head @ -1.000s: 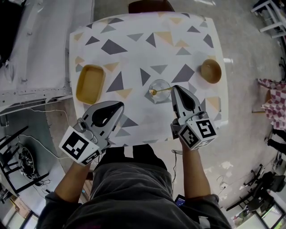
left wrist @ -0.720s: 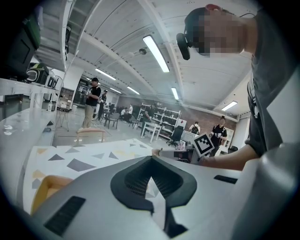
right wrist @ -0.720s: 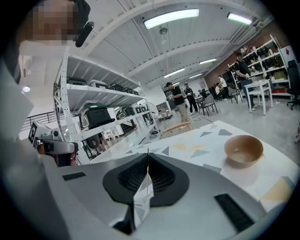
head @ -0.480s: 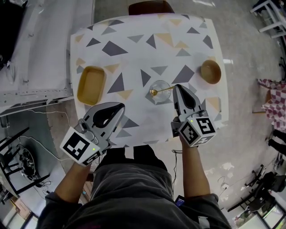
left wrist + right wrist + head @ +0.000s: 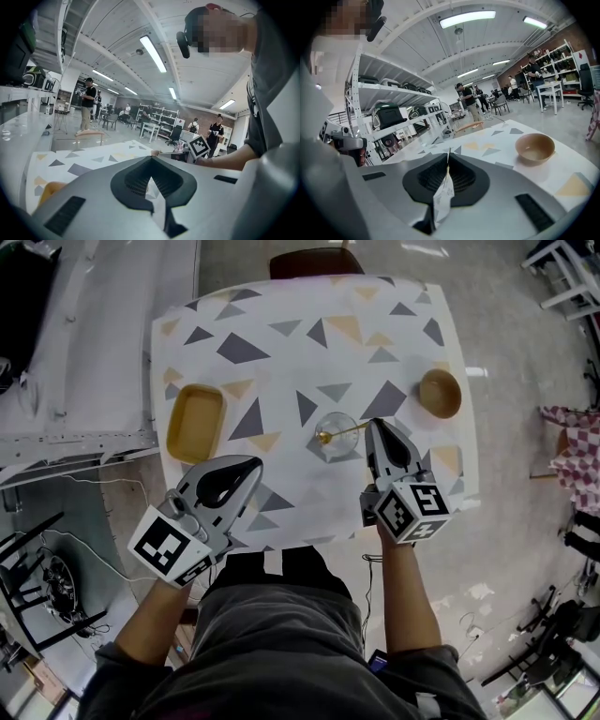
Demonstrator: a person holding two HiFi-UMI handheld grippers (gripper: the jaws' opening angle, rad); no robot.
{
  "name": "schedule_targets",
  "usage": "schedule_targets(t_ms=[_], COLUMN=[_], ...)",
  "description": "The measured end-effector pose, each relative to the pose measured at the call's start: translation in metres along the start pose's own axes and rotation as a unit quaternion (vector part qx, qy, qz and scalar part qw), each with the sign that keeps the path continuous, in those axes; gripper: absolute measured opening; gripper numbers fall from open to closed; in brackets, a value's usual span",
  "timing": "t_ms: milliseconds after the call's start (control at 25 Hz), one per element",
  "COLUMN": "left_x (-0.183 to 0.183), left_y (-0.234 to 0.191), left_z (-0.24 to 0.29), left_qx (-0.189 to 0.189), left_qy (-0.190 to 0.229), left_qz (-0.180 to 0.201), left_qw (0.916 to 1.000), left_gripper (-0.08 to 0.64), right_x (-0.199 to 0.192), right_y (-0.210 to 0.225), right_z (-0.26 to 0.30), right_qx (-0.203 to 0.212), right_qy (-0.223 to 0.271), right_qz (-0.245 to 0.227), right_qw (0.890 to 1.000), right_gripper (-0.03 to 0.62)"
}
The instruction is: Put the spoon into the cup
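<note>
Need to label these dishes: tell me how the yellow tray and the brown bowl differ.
The tray is rectangular; the bowl is round. The tray is mustard yellow, the bowl wood-brown. The tray sits by the table's left edge, the bowl by its right edge. Both stand upright and empty.

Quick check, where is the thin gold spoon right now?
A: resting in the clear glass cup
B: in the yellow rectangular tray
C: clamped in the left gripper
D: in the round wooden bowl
A: in the head view the thin gold spoon has its bowl end inside the clear glass cup. Its handle leans out over the rim toward the right gripper, whose jaws are together with nothing between them.
</note>
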State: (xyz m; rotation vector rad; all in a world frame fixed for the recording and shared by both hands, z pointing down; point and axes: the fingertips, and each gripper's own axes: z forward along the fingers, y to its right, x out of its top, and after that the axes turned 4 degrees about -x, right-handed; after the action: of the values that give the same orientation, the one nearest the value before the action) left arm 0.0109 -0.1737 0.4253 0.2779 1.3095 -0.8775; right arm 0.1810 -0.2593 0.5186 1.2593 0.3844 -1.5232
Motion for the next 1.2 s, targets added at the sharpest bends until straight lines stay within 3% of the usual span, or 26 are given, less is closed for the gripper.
schedule_targets(t_ms=[400,680,1200], left_x=[0.006,0.014,0.044], left_y=[0.000,0.002,0.010], left_z=[-0.006,-0.014,-0.040], left_qx=[-0.005,-0.013,-0.047], left_qy=[0.003,0.007,0.033], left_qz=[0.006,0.014,0.040], left_qw=[1.0000,0.9998,0.9975], left_gripper=[0.014,0.014,0.014], right_x=[0.002,0.016,0.058], right_y=[0.002,0.001,-0.024], right_z=[-0.002,-0.013,-0.066], right_qx=[-0.009,-0.015,-0.057], right_qy=[0.003,0.026,0.080], right_qz=[0.007,0.019,-0.018], right_qw=[1.000,0.999,0.995], right_gripper=[0.026,0.105,0.115])
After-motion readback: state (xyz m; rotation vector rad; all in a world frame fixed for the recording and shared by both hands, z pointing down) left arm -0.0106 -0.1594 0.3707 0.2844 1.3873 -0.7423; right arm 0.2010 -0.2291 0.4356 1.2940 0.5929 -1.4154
